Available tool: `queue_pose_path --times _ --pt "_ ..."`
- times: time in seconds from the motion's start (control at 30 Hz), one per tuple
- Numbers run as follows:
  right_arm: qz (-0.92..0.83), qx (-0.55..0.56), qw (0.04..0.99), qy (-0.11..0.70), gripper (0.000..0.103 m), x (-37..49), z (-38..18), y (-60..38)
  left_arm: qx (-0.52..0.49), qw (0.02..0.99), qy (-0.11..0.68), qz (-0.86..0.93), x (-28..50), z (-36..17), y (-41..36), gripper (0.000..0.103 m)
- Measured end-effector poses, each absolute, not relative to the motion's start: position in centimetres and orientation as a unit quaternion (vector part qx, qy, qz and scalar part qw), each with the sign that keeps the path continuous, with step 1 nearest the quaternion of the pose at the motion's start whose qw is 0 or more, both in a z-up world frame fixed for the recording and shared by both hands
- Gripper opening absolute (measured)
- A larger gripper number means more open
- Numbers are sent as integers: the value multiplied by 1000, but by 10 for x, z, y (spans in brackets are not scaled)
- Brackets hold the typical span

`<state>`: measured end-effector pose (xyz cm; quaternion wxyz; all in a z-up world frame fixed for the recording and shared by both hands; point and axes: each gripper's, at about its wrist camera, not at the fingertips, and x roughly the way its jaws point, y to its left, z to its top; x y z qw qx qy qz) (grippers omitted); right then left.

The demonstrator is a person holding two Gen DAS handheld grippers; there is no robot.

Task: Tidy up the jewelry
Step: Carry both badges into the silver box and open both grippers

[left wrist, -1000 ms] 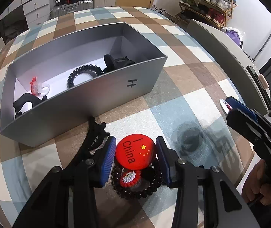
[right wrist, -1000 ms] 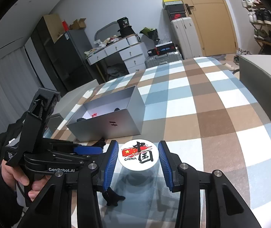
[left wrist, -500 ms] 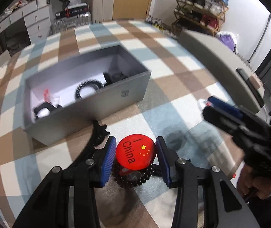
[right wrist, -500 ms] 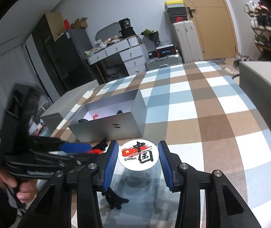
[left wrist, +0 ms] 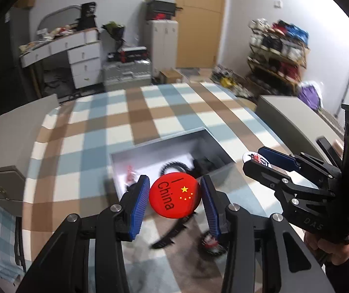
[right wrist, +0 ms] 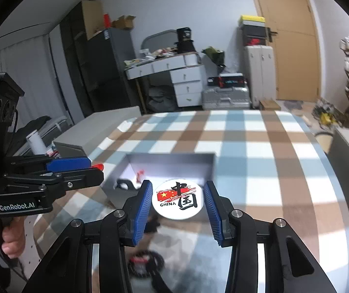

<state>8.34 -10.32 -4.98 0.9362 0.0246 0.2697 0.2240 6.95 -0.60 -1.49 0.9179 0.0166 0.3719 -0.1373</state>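
Both grippers have lifted off the checked tablecloth (left wrist: 150,112) since a second ago, and the grey box (left wrist: 213,144) now is sitting farther off, at mid-frame in both views. The red badge (left wrist: 174,196), marked "China", is being carried at lower centre of the left wrist view, the left gripper (left wrist: 175,201) clenching its blue pads (left wrist: 139,205) against the badge's edges. The white badge (right wrist: 177,199), printed with a flag and "CHINA", is riding at lower centre of the right wrist view, pinched between the pads of the right gripper (right wrist: 178,202). Below them, a beaded bracelet (right wrist: 145,261) is lying blurred on the cloth. Inside the box, a black coiled hair tie (left wrist: 174,164) and a red piece (right wrist: 139,173) are resting.
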Motion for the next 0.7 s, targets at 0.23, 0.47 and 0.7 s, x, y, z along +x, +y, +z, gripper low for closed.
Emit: queue_pose_path --times 0.23,0.47,0.7 --pt "251 36 926 278 42 120 -43 -85 -16 916 380 -123 94 -29 16 37" --pt "260 46 915 305 42 150 -60 -73 -28 910 393 -127 108 -40 23 37" --pt "257 41 904 338 42 171 -82 -69 -34 901 410 -138 120 -52 22 37"
